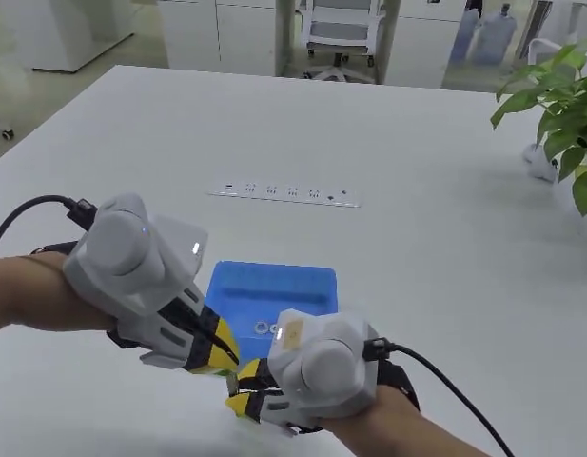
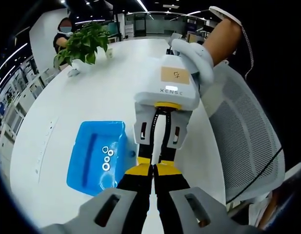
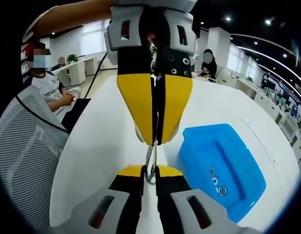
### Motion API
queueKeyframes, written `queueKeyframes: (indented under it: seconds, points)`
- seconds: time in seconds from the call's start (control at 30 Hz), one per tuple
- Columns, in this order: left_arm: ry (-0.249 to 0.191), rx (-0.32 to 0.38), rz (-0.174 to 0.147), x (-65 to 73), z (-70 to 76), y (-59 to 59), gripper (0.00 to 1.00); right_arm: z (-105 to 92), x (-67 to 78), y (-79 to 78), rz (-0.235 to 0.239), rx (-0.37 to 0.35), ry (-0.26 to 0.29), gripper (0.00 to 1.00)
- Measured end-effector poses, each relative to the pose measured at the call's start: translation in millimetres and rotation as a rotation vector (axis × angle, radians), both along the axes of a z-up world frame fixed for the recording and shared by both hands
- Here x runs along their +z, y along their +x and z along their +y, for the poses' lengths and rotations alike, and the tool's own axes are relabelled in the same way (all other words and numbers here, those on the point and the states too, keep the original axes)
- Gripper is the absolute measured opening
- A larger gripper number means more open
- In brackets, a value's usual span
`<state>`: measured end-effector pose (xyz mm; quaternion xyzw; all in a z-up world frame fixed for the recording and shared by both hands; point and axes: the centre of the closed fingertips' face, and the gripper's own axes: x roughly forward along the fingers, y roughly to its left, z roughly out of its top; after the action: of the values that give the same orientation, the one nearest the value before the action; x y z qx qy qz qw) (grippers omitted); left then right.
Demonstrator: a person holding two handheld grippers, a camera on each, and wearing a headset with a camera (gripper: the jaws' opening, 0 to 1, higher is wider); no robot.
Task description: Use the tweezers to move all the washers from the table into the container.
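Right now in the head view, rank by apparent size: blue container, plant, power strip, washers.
Largest: blue container and plant, about alike; the plant is farther and cropped, so unranked.
Next: power strip.
Smallest: washers, in the container.

Lying on the white bench [image 1: 417, 171]: blue container [image 1: 271, 286] at 6 o'clock, power strip [image 1: 283, 193] centrally, potted plant [image 1: 559, 105] at 2 o'clock.

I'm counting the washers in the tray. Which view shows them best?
The left gripper view: the washers lie unobstructed in the tray. The right gripper view shows them smaller; the head view, partly behind a gripper.
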<state>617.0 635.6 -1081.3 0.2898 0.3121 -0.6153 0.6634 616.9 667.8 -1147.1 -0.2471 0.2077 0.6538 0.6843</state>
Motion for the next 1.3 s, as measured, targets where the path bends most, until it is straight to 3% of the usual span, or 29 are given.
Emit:
queueKeyframes:
  seconds: [0.47, 1.07, 1.3]
  points:
    - [0.021, -0.016, -0.006, 2.6, 1.8, -1.1, 0.05, -0.9, 3.9, -1.3, 0.013, -0.007, -0.001, 0.09]
    - [0.007, -0.032, -0.015, 34.2, 0.6, 4.6, 0.05, -1.5, 35.0, 5.6, 0.0, -0.027, 0.032, 0.09]
    - [0.009, -0.041, -0.035, 44.6, 0.4, 11.9, 0.05, -1.6, 45.8, 14.4, -0.013, -0.038, 0.044, 0.09]
